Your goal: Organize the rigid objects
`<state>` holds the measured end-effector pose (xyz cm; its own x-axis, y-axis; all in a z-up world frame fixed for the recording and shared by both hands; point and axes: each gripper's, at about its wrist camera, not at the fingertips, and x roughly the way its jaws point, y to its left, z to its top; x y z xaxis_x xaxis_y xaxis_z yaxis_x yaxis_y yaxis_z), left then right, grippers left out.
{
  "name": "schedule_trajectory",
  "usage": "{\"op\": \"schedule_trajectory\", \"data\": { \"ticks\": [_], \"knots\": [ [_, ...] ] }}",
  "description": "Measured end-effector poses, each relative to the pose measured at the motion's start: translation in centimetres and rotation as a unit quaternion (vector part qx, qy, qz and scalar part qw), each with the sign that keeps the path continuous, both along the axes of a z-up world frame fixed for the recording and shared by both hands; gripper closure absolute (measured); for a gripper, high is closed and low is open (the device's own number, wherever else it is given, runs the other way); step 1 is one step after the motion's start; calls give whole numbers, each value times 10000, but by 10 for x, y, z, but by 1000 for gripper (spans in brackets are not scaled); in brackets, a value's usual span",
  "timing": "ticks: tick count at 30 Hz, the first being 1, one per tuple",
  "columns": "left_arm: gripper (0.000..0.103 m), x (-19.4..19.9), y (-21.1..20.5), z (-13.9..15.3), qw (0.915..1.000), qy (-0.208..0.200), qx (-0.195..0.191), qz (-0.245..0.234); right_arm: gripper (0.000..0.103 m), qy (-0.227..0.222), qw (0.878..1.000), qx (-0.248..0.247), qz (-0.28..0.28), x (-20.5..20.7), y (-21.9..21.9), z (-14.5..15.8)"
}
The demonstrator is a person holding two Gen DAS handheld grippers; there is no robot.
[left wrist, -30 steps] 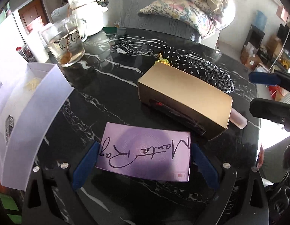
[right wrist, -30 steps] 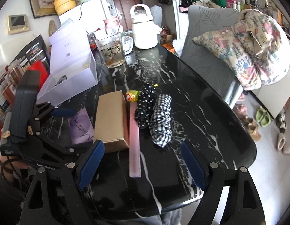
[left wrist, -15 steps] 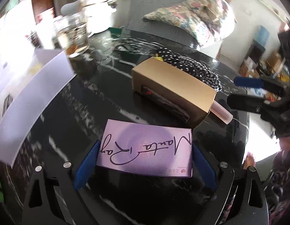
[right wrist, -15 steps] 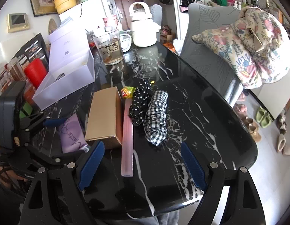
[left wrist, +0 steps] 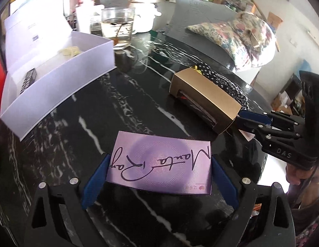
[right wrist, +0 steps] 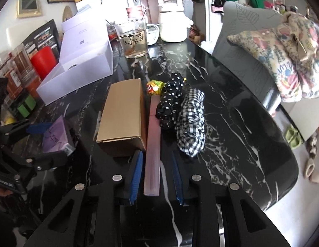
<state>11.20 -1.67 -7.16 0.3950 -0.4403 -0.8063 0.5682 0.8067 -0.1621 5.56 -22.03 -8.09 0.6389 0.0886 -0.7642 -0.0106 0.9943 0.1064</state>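
Note:
My left gripper [left wrist: 159, 175] is shut on a flat purple "Manta Ray" box [left wrist: 161, 167] and holds it over the black marble table [left wrist: 118, 103]. The purple box also shows in the right wrist view [right wrist: 55, 135]. My right gripper [right wrist: 156, 177] straddles the near end of a long pink stick-shaped box [right wrist: 153, 142]; the jaws are narrowed around it with small gaps each side. A brown cardboard box [right wrist: 124, 115] lies just left of the pink box. It also shows in the left wrist view [left wrist: 204, 98].
An open white storage box [left wrist: 56, 70] stands at the left. A glass mug [right wrist: 133, 39] and a white kettle [right wrist: 171, 22] stand at the back. A candy wrapper [right wrist: 155, 87], polka-dot cloth [right wrist: 169, 100] and checked cloth [right wrist: 191, 121] lie right of the pink box.
My left gripper has swung left with the purple box, towards the white storage box. My right gripper has moved forward over the pink box end and its jaws have narrowed.

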Motion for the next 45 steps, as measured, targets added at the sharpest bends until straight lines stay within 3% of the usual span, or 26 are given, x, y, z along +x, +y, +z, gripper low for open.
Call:
{"op": "schedule_trajectory", "data": {
  "ticks": [3,5,7,13,33,45],
  "knots": [
    [7,3,7,1,9996,186,-198,110,76,-91,9999,-112,-32,5,3,-1],
    [7,4,11,1,9992,219,-249,219,89,-202,9994,-269,35,5,8,-4],
    [7,3,13,2,9992,140,-201,314,90,-231,9990,-381,49,4,12,-5],
    [7,5,26,2,9981,148,-236,556,90,-206,9997,-61,98,-4,6,-1],
    [7,-4,43,32,9932,-222,-501,1023,90,-866,9951,-472,40,-33,18,51],
    [7,-1,53,39,9894,-385,-420,1332,90,-1053,9925,-348,512,5,38,46]
  ]
}}
